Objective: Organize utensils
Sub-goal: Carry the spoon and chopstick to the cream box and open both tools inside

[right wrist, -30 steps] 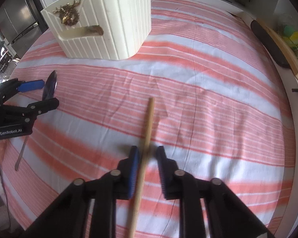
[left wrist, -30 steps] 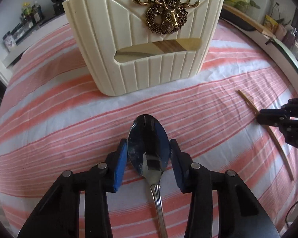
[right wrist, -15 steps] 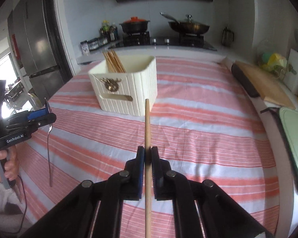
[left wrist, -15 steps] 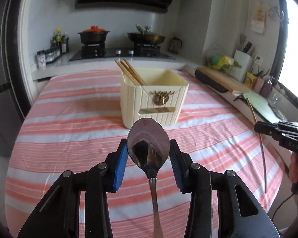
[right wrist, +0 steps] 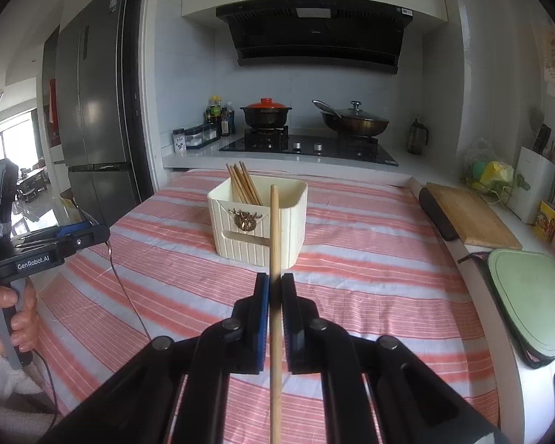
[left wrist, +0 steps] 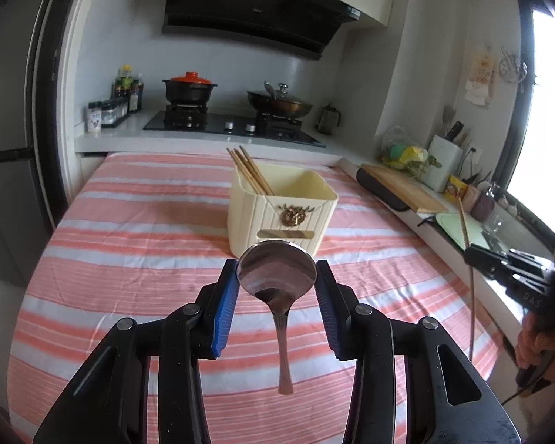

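My left gripper (left wrist: 276, 273) is shut on a metal spoon (left wrist: 276, 277); its blue pads press the bowl's two sides and the handle hangs down over the cloth. My right gripper (right wrist: 273, 285) is shut on a single wooden chopstick (right wrist: 275, 229) that stands upright through the jaws. Both are held in the air, short of the cream utensil holder (left wrist: 281, 214) with a gold deer emblem, also seen as the holder (right wrist: 257, 218) in the right wrist view. Several chopsticks (left wrist: 249, 174) lean in the holder's left corner. Each gripper shows at the other view's edge.
The table wears a red and white striped cloth (left wrist: 129, 244). Behind it a stove (left wrist: 233, 125) carries a black pot and a pan. A wooden board (right wrist: 470, 218) and a green board (right wrist: 525, 296) lie on the right counter; a fridge (right wrist: 92, 111) stands at left.
Both grippers have risen off the cloth with the spoon and the chopstick and tilted up, so the holder now looks smaller and farther and the stove wall has come into sight.
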A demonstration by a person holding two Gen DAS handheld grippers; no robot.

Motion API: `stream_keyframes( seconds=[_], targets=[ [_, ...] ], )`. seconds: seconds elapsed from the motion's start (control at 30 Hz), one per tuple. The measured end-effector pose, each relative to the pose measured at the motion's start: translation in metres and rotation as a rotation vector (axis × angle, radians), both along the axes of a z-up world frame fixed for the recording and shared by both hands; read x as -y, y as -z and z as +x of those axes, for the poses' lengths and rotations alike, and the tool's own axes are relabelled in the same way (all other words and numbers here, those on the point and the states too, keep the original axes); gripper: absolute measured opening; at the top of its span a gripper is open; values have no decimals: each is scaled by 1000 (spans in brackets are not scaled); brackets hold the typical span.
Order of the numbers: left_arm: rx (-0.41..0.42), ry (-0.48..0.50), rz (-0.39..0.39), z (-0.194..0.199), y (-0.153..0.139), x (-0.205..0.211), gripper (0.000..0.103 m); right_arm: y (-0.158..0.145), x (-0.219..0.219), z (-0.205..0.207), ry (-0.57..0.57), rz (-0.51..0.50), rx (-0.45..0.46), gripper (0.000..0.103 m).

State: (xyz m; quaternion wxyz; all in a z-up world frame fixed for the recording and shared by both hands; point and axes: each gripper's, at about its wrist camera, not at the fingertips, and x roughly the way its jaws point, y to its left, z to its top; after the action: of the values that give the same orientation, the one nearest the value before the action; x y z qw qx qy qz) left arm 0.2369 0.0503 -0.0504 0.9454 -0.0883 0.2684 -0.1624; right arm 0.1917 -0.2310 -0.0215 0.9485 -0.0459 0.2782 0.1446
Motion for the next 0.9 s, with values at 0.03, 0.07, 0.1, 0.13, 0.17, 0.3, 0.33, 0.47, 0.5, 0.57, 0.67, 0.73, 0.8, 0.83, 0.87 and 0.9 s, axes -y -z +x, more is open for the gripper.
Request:
stream_keyframes(
  seconds=[0.03,0.07,0.1,0.13,0.17,0.3,0.33,0.47,0.5,0.57,0.67,0.73,0.8,0.83,0.87,0.9],
  targets=[
    [-10,4,-9,3,-1,-2,42,2,-1,4,-2,-5,-9,7],
    [-21,9,-18,8,-4,-5,42,5,-2,9,-11,-5,-22,7],
    [-29,12,-27,13,-10,-8,42,6,-4,13,-21,1,-31,7],
    [-31,15,-33,17,-15,-11,42,5,-5,18,-36,9,-36,7],
    [-30,15,-43,23,-25,-16,42,1,-7,25,-55,11,-29,7],
    [9,21,-90,50,-76,-29,42,-29,-24,57,-119,-11,52,7],
    [24,21,-102,57,-89,-31,42,-40,-29,67,-134,-6,78,7],
    [110,5,-121,94,-148,-30,42,-86,-49,120,-197,58,175,7],
    [135,-6,-114,104,-159,-26,42,-96,-55,135,-214,84,190,7],
    [169,-27,-93,126,-175,-18,42,-113,-63,165,-224,134,221,7],
    [181,-57,-66,164,-179,-4,42,-124,-73,202,-230,195,268,7],
    [170,-72,-42,187,-171,4,42,-121,-79,221,-232,216,294,7],
    [147,-83,-14,209,-157,12,42,-111,-80,239,-230,231,295,7],
    [130,-86,-8,218,-149,14,42,-104,-80,246,-229,233,287,7],
    [108,-86,-6,228,-140,15,42,-94,-81,255,-230,232,276,7],
    [83,-84,-6,236,-129,16,42,-87,-80,261,-230,227,268,7]
  ],
)
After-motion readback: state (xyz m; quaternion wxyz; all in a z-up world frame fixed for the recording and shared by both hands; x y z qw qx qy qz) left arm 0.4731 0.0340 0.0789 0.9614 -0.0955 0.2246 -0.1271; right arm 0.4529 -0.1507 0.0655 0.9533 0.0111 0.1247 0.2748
